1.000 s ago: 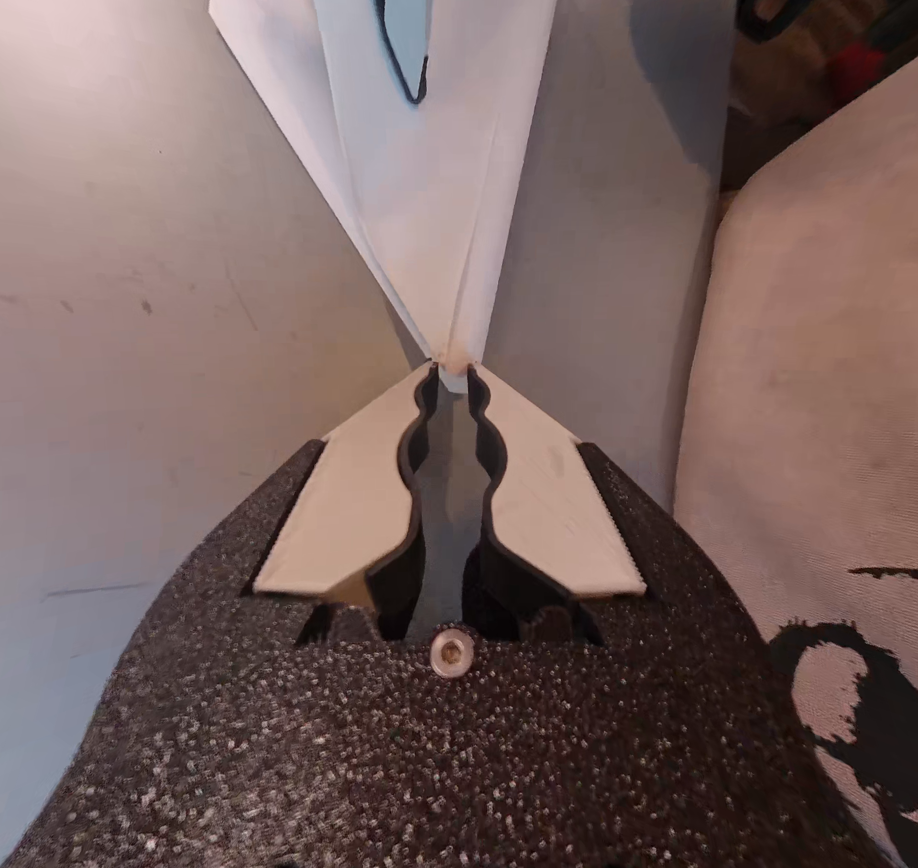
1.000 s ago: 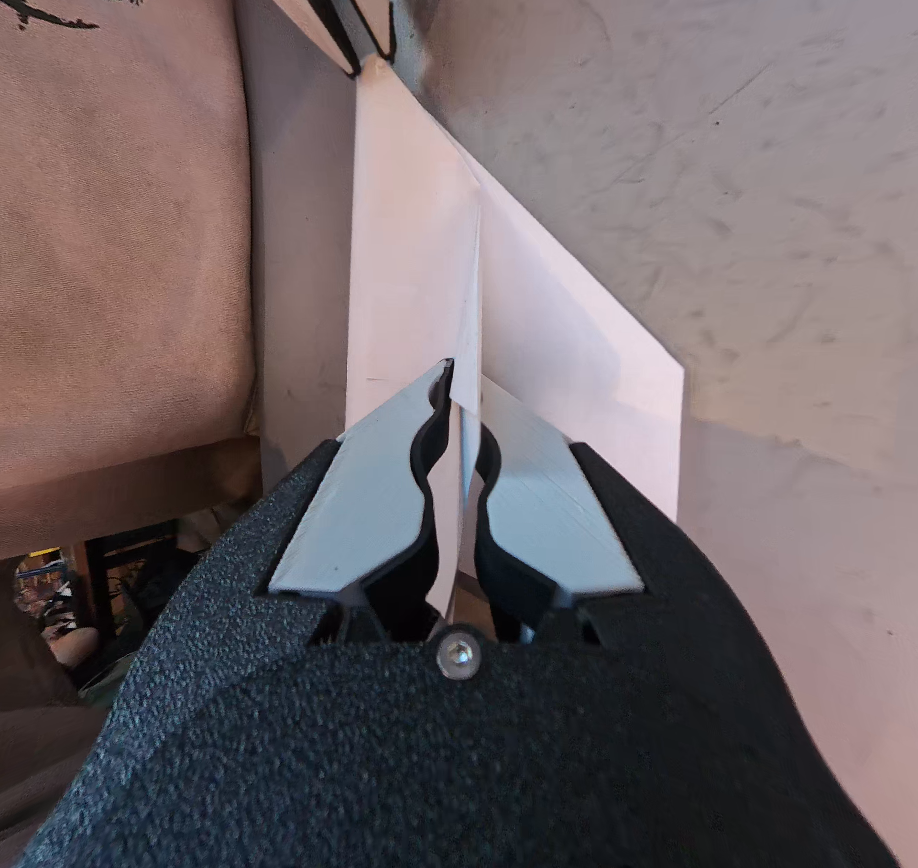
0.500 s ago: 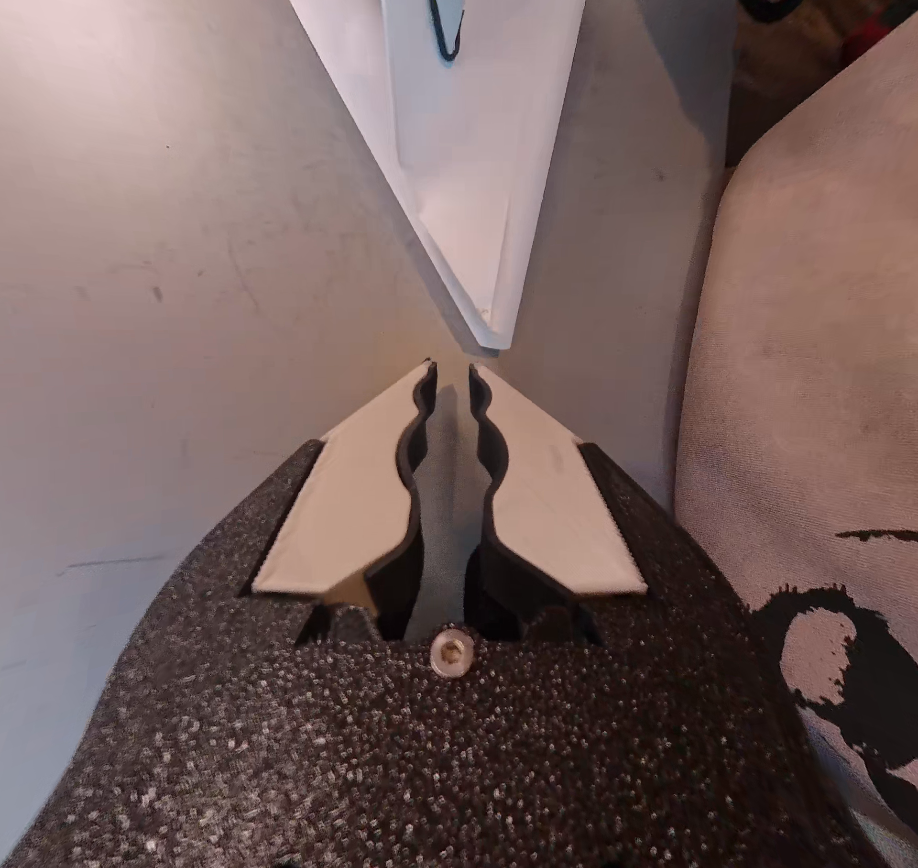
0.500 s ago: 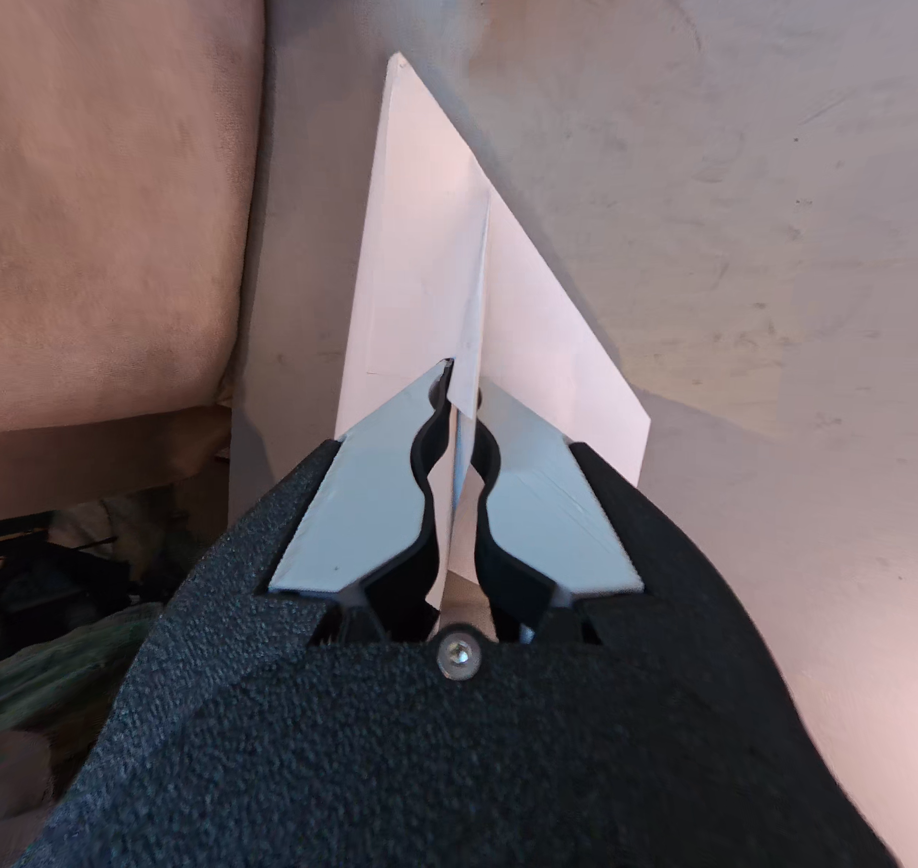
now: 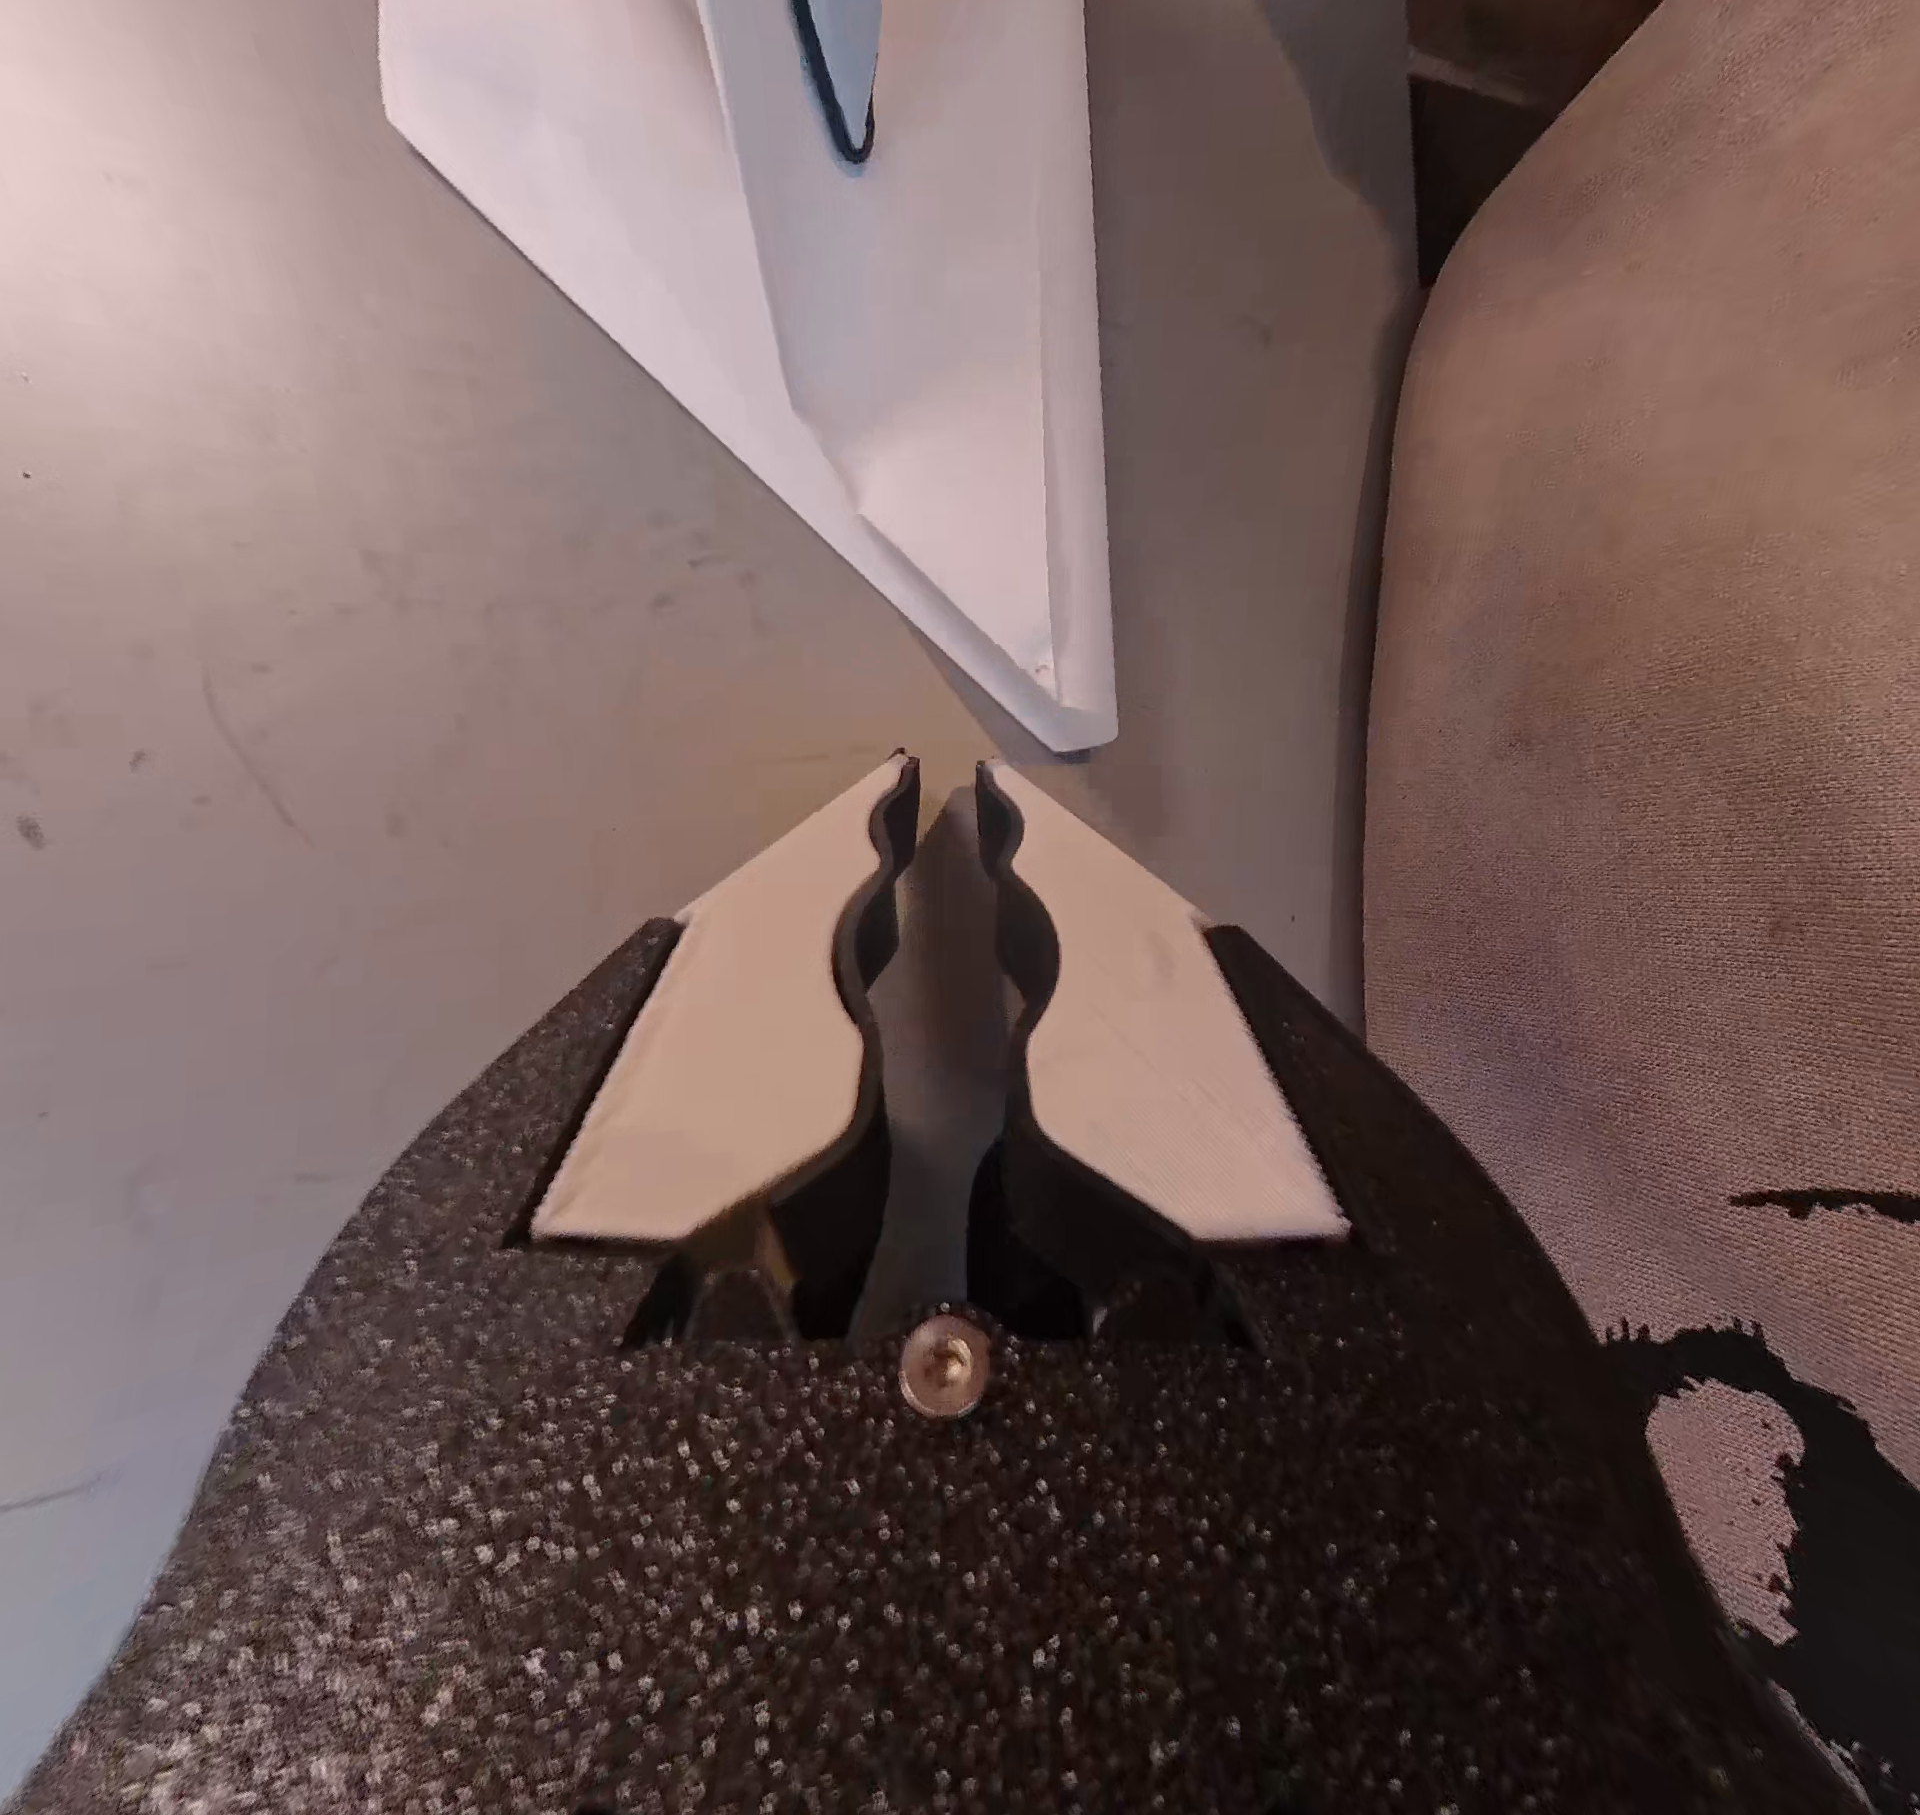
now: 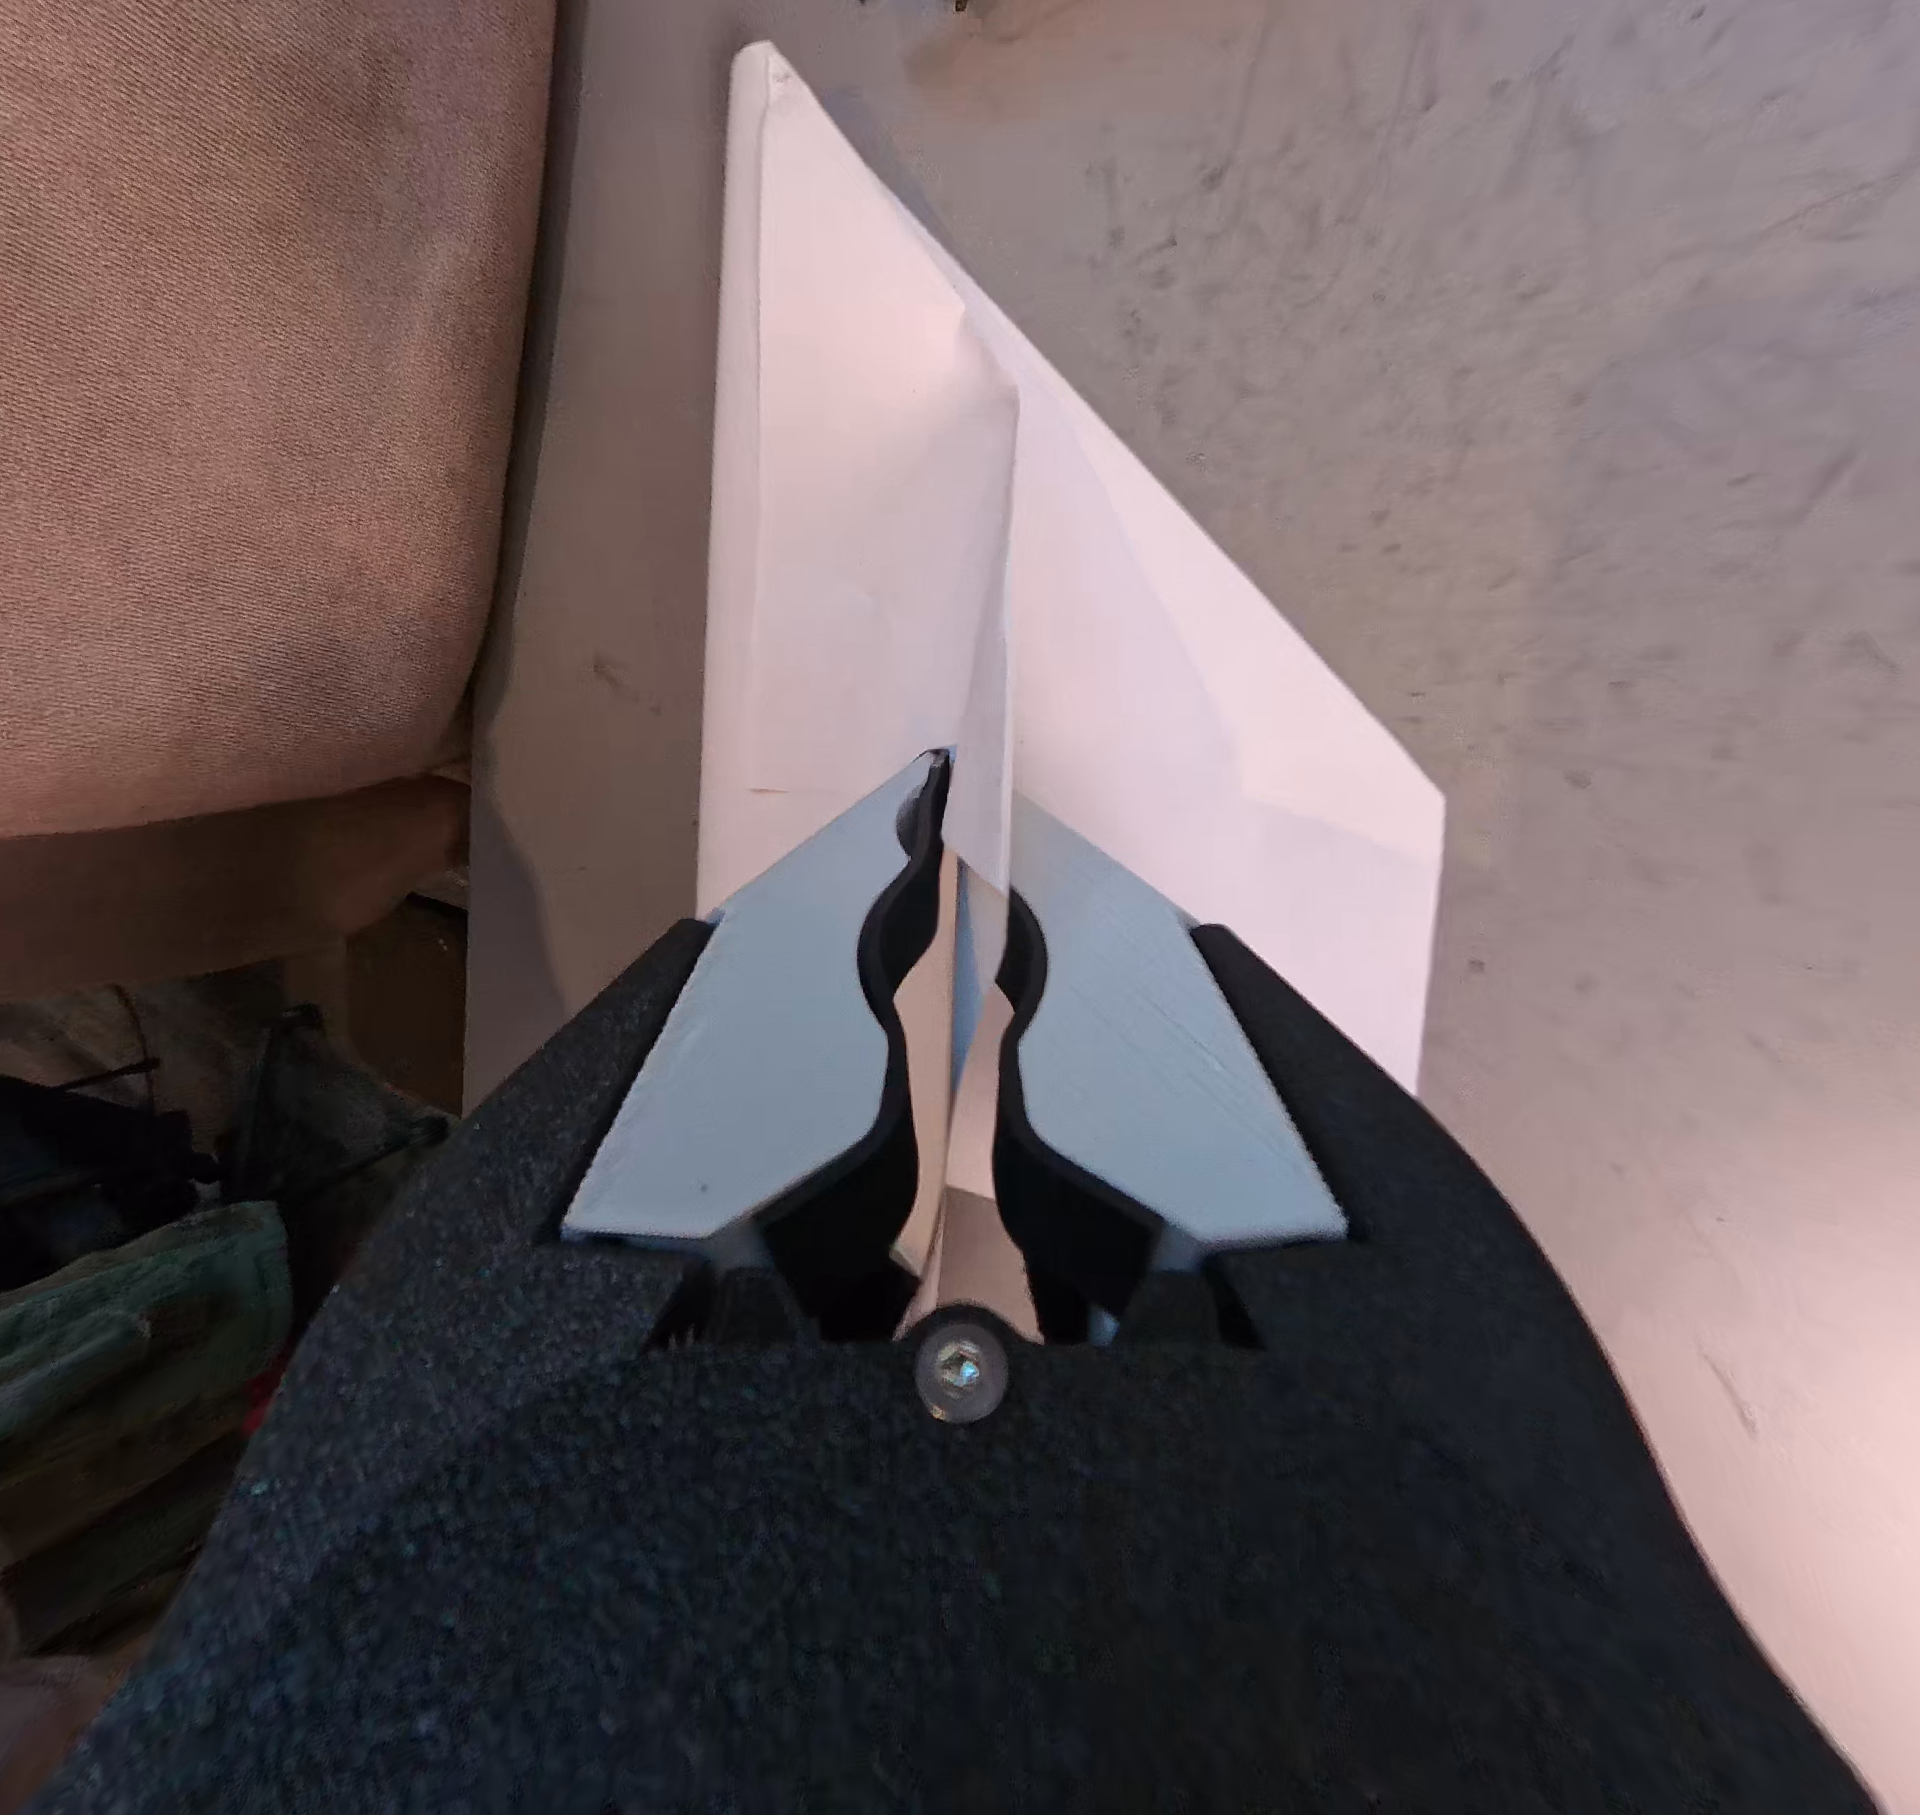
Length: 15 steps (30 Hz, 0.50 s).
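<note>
a tan cushion [image 5: 1662,622] with black print crowds the grey counter [image 5: 312,518] beside my left gripper [image 5: 947,759]. its fingers sit slightly apart, empty, having let go the folded white paper's [image 6: 883,518] tip a second ago. my right gripper [image 6: 971,763] stays clamped on the paper's raised fold.

Left wrist view: camera behind the left tool [image 5: 948,773], looking forward along its fingers, close above the grey surface [image 5: 312,539]. Right wrist view: same mounting on the right tool [image 6: 971,778], facing the opposite way. Both views share the folded white paper [image 5: 914,363] [image 6: 883,539], the surface and the beige fabric [image 5: 1662,622] [image 6: 249,311]; each shows the other tool's tips at its top edge.
</note>
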Tool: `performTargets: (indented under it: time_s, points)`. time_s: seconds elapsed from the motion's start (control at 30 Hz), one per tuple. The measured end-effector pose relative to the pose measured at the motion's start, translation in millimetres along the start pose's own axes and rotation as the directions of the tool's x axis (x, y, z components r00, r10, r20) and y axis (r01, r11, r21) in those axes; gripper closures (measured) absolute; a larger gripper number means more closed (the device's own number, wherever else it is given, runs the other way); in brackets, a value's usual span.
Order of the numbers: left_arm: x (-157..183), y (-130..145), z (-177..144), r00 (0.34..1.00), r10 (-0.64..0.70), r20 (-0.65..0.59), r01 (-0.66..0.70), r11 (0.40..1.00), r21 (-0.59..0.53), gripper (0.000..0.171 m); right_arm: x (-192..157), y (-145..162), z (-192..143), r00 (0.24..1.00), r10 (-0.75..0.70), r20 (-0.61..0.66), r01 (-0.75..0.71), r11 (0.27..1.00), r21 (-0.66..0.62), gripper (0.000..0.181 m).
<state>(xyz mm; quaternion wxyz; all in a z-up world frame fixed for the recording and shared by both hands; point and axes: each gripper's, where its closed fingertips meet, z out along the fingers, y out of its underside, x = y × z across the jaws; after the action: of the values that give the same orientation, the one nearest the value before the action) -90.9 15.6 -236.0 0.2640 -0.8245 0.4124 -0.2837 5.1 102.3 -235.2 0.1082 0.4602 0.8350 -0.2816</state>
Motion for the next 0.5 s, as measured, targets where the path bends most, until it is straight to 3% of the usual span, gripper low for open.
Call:
performTargets:
  time_s: [0.3,0.5]
  points:
    - [16.9,-12.2,-5.4,0.999,0.027,-0.046,-0.024,0.997,0.076,0.161,-0.2,1.2,3.3,1.0,-0.026,-0.016,0.025,0.999,-0.03,0.181]
    - [-14.2,-18.9,-3.3,0.995,0.098,0.032,-0.098,0.995,-0.003,0.161,-0.8,-6.9,-0.8,0.981,-0.161,-0.107,0.157,0.987,-0.046,0.181]
